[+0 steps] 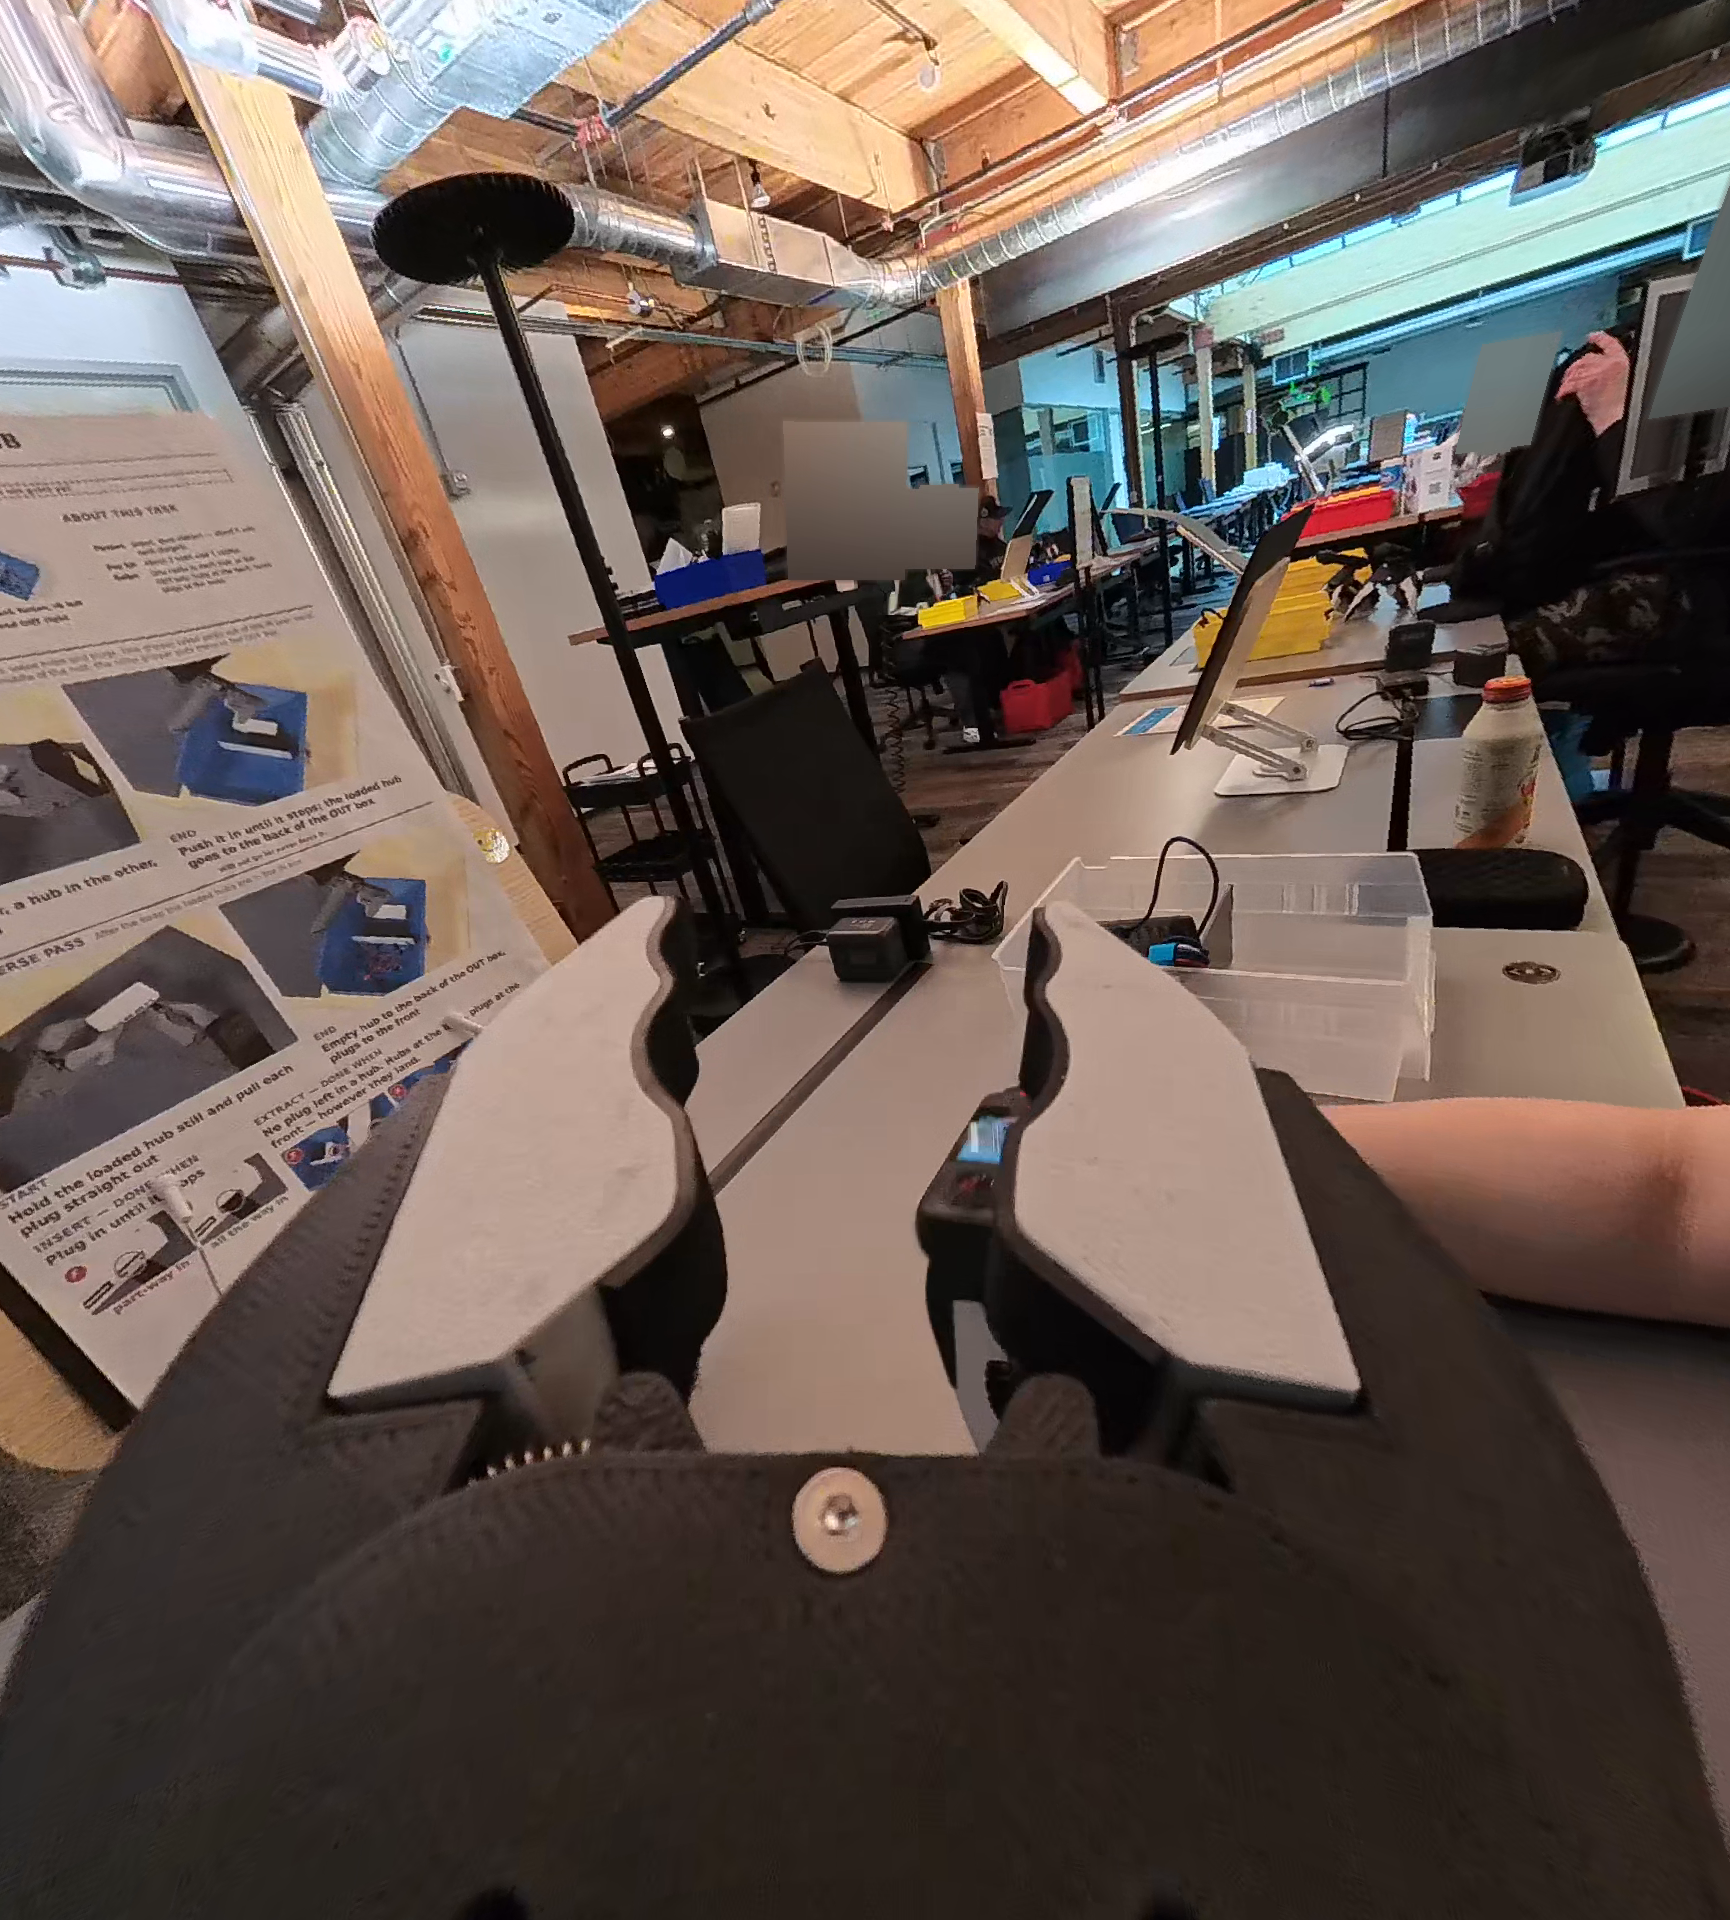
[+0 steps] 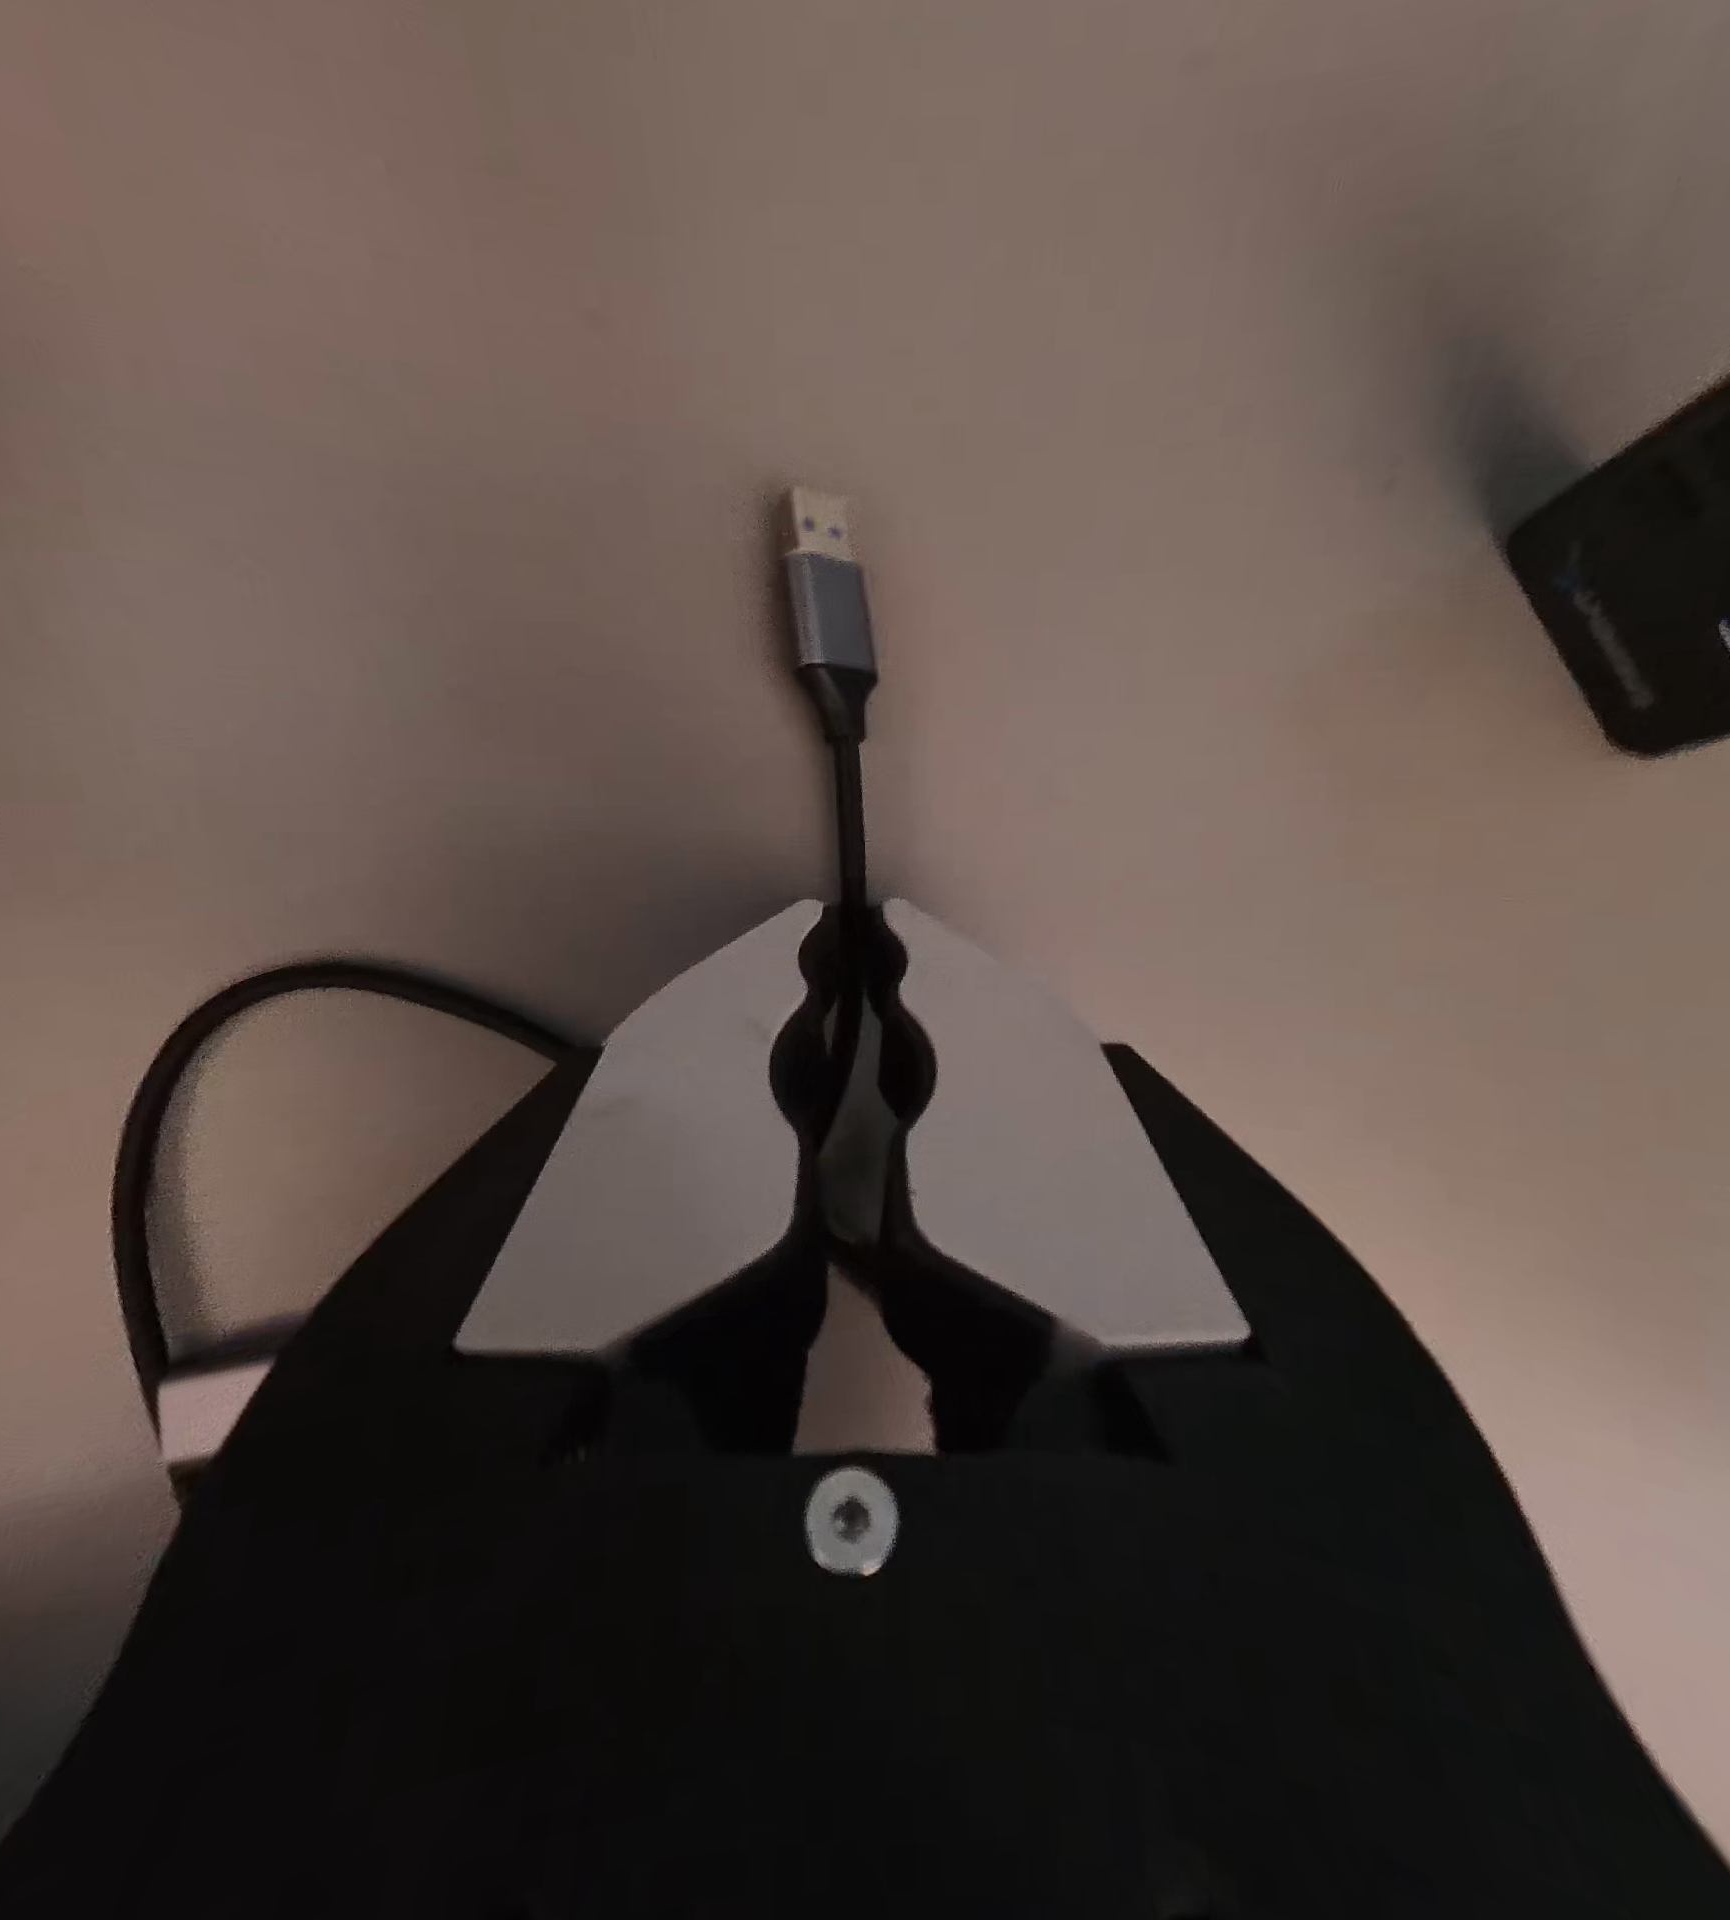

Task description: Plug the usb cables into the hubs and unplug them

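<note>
Black and grey, the left gripper (image 1: 850, 925) hangs above the grey table (image 1: 840, 1195) with its fingers wide apart and nothing between them. Beyond its right finger stands a clear plastic box (image 1: 1287, 935). The right gripper (image 2: 853, 909) has its fingers pressed together on a black usb cable (image 2: 848, 821); the metal plug (image 2: 825, 582) points forward. A black hub (image 2: 1692, 582) lies on the table at far right, apart from the plug.

The black hub (image 2: 1692, 561) is running off the right edge, the cable (image 2: 154, 1143) loop is smearing with blur and vanishing behind the right gripper (image 2: 853, 914), and a forearm (image 1: 1588, 1216) is leaving frame.
</note>
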A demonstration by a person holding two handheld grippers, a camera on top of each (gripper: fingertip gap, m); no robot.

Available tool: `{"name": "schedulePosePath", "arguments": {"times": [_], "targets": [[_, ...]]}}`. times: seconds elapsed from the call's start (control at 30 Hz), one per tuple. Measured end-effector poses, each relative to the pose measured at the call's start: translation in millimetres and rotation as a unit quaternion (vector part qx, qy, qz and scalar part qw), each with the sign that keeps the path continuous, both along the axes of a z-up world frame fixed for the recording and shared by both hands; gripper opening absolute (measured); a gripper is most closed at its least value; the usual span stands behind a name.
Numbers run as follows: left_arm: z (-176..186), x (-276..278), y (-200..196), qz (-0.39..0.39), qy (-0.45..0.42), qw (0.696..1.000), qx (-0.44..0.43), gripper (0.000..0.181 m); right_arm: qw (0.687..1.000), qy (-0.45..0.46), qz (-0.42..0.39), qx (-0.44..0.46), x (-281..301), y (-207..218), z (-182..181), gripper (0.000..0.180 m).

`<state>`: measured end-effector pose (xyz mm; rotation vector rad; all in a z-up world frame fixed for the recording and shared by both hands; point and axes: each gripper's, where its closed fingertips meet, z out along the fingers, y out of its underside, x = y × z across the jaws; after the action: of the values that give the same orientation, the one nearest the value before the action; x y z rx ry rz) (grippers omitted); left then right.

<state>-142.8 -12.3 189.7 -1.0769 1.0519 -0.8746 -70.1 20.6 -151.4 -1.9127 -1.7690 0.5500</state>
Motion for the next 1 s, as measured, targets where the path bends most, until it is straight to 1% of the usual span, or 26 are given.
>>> {"name": "schedulePosePath", "arguments": {"times": [0.03,0.13,0.23,0.27,0.33,0.4,0.57,0.7,0.8,0.87,0.93,1.0], "targets": [[1,-1,0,0.001,-0.001,1.000,0.001,0.059,0.999,0.036,0.017,0.000,-3,-4,8,0.004],[7,-6,-3,0.001,-0.014,1.000,0.002,0.059,0.984,0.163,0.051,-0.038,-4,-19,53,0.004],[12,-10,-8,-0.002,-0.023,1.000,0.007,0.058,0.949,0.292,0.105,-0.048,5,-41,112,0.004],[12,-11,-10,-0.001,-0.022,1.000,0.009,0.058,0.939,0.320,0.117,-0.044,9,-47,128,0.004],[12,-12,-13,-0.001,-0.017,1.000,0.013,0.058,0.928,0.350,0.129,-0.025,17,-54,149,0.004],[13,-13,-15,0.000,-0.015,1.000,0.018,0.059,0.925,0.356,0.129,-0.009,22,-58,159,0.004],[17,-17,-20,-0.007,-0.021,1.000,0.019,0.058,0.929,0.351,0.115,0.016,31,-57,168,0.004],[12,-17,-19,-0.009,-0.007,1.000,0.011,0.059,0.933,0.345,0.091,0.044,34,-54,176,0.004],[10,-16,-18,-0.008,0.001,1.000,0.011,0.059,0.947,0.300,0.029,0.109,41,-39,185,0.004],[5,-13,-18,-0.009,0.015,1.000,0.007,0.057,0.951,0.268,-0.017,0.155,48,-32,196,0.004],[-4,-7,-16,-0.013,0.037,0.999,0.000,0.055,0.945,0.250,-0.062,0.202,55,-26,213,0.004],[-16,3,-14,-0.020,0.064,0.998,-0.014,0.054,0.934,0.243,-0.088,0.245,58,-27,229,0.004]]}}
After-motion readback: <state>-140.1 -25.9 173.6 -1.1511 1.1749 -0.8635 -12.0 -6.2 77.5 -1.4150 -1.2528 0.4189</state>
